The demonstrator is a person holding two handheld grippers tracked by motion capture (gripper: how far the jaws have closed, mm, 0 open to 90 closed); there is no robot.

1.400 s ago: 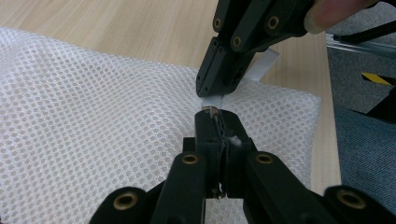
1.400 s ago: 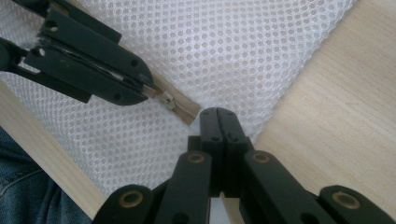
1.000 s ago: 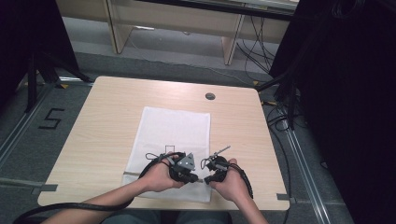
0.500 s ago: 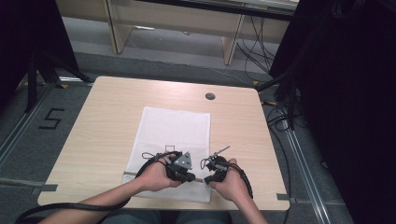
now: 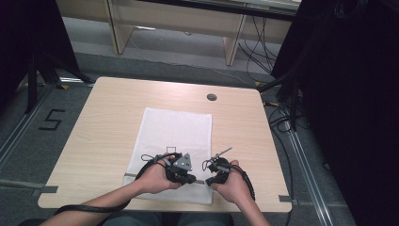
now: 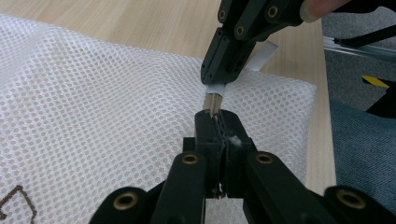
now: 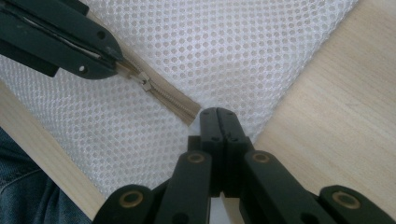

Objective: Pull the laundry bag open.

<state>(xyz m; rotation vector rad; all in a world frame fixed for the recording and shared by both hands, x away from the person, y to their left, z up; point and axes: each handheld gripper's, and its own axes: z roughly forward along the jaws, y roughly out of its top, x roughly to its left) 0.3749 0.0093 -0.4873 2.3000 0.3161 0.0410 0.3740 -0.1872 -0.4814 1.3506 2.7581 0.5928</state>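
A white mesh bag lies flat on the wooden table, with its beige zipper running along the near edge. My left gripper is shut on the zipper's pull at the slider. My right gripper is shut on the bag's corner at the zipper's end, where a white tab sticks out. In the high view the left gripper and right gripper nearly meet tip to tip at the bag's near right part.
A round cable hole sits in the table's far side. A small square mark is printed on the bag. The table's front edge lies just below the hands. Cables trail on the floor at the right.
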